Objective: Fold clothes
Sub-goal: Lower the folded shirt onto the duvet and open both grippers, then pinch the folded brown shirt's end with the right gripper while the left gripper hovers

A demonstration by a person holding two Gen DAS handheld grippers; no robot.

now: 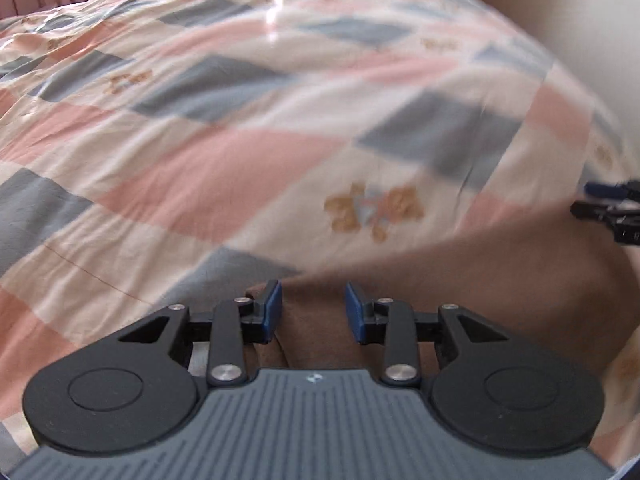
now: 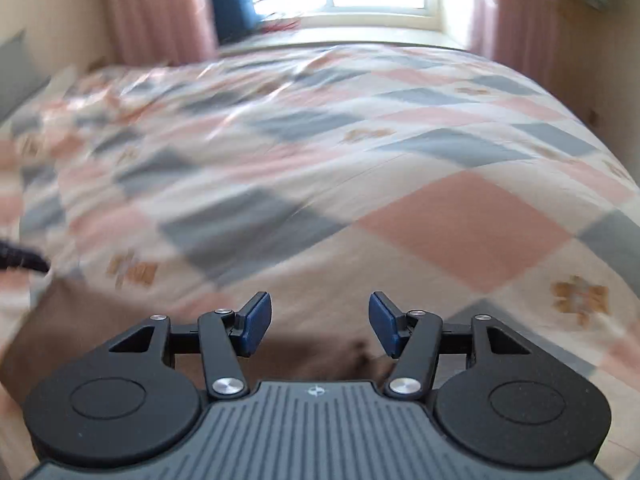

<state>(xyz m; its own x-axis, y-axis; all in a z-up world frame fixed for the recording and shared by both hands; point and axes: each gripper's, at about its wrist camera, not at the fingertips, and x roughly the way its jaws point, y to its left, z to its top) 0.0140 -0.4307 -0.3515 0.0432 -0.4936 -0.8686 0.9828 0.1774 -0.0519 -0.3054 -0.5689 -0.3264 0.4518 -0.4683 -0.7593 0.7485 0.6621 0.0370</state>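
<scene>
Left wrist view: the left claw (image 1: pixel 313 312) stands part-open just above a brown garment (image 1: pixel 500 280) spread on a bed, its blue pads to either side of a raised ridge of the cloth but not pinching it, so far as the picture shows. At the frame's right edge the tip of the right claw (image 1: pixel 608 210) reaches in over the same garment. Through the right wrist camera, that right claw (image 2: pixel 320 322) is spread wider still and holds nothing, with brown cloth (image 2: pixel 100 320) lying under and to the left of it. Both pictures are smeared by motion

The garment rests at the near edge of the bed, on a quilt (image 1: pixel 240 120) of pink, grey and cream diamonds with small tan motifs. It is plain mid-brown, matt, with a soft crease near the left claw and a darker spot below the right one; whether it is a shirt, trousers or something else cannot be told, nor how many layers lie there

By its drape it looks light, limp and unbreakable, likely to sag and slide on the quilt. A hem, corner or raised fold would be the surest place to pinch
</scene>
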